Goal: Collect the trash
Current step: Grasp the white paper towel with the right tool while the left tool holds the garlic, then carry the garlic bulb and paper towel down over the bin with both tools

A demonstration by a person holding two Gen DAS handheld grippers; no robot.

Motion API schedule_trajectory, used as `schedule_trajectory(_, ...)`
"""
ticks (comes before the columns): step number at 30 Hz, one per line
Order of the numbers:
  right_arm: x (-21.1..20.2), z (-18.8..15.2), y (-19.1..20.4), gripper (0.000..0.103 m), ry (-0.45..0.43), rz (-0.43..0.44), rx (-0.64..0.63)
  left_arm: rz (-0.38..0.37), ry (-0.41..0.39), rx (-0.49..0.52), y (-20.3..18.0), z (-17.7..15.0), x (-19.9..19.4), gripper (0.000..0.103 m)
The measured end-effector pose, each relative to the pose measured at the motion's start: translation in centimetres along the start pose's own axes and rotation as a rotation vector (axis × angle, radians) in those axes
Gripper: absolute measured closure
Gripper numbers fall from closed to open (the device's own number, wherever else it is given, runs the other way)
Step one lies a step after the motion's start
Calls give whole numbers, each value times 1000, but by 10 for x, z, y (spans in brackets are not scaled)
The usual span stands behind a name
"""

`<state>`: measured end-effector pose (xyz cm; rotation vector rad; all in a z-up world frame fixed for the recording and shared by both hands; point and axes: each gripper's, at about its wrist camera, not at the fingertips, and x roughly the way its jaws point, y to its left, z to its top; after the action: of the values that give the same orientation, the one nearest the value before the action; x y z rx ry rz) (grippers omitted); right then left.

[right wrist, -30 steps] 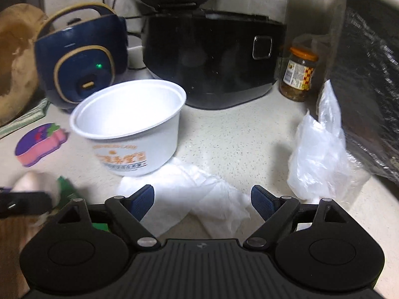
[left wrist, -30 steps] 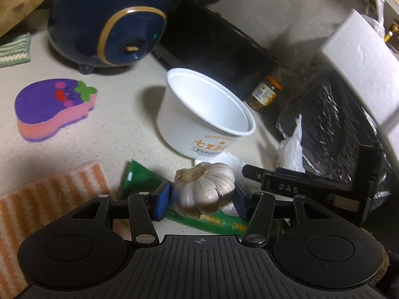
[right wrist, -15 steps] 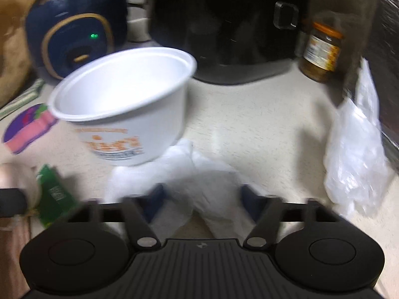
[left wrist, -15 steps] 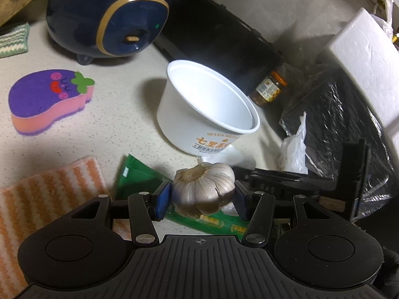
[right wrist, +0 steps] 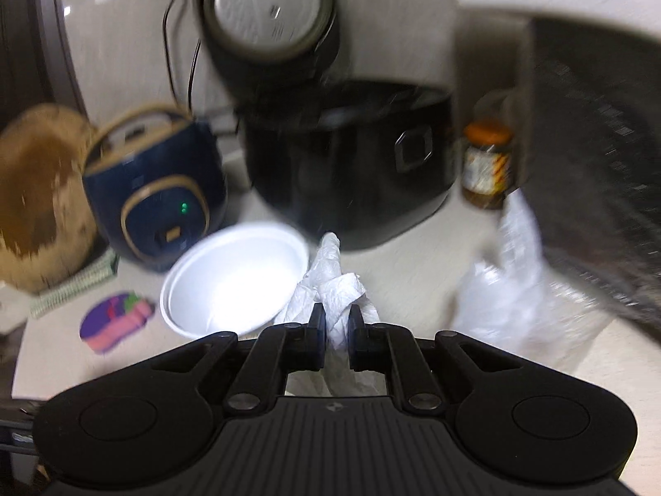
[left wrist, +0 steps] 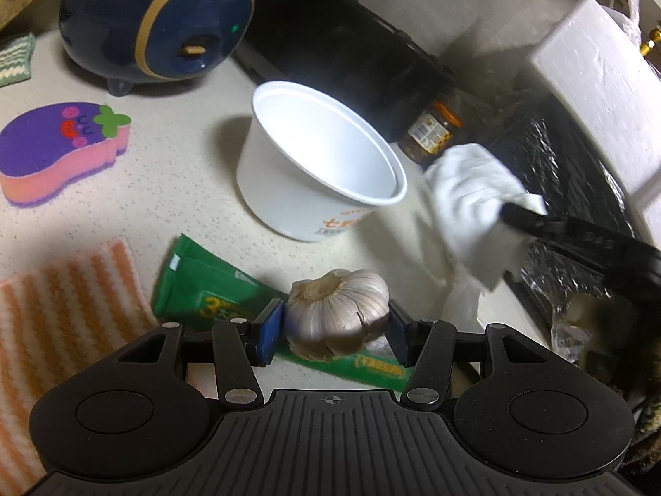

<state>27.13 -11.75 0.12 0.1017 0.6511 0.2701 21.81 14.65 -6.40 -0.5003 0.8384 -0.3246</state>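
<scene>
You've got the crumpled white paper tissue (right wrist: 335,289) pinched between your right gripper (right wrist: 334,332) fingers, jaws nearly together on it, sitting centre frame in the right wrist view and just right of the white paper bowl (right wrist: 235,279). In the left view the tissue (left wrist: 471,190) hangs lifted at middle right, clear of the counter, its long axis running roughly top to bottom with the loose end drooping down. So I'd say you're partway: one piece picked up, nothing in the bowl yet. Your left gripper (left wrist: 335,326) is clamped on a whole garlic bulb (left wrist: 338,310), stem end up, low centre. The green plastic wrapper (left wrist: 215,285) below it and the clear plastic bag (right wrist: 516,289) at right are likely still left.
</scene>
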Motion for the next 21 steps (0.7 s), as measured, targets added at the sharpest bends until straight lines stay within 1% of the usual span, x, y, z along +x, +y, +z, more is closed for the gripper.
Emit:
schedule_trajectory(5,-32,-7,-19,93,-39,-24,50,-13,9,17,-12,-7,1,45)
schedule_trajectory(10,-59,-32,-35,93,-38,-50,89,-40,35,46,-27,-21,2,45)
schedule_trajectory(13,-71,-50,-46,93,-27,-86,109,-61,77,70,-39,-31,9,45)
schedule_trajectory(16,-81,-67,-61,93,-5,-115,156,-84,118,106,-54,-39,19,45)
schedule_trajectory(21,-100,-97,-86,93,21,-168,226,-151,193,179,-87,-57,38,45)
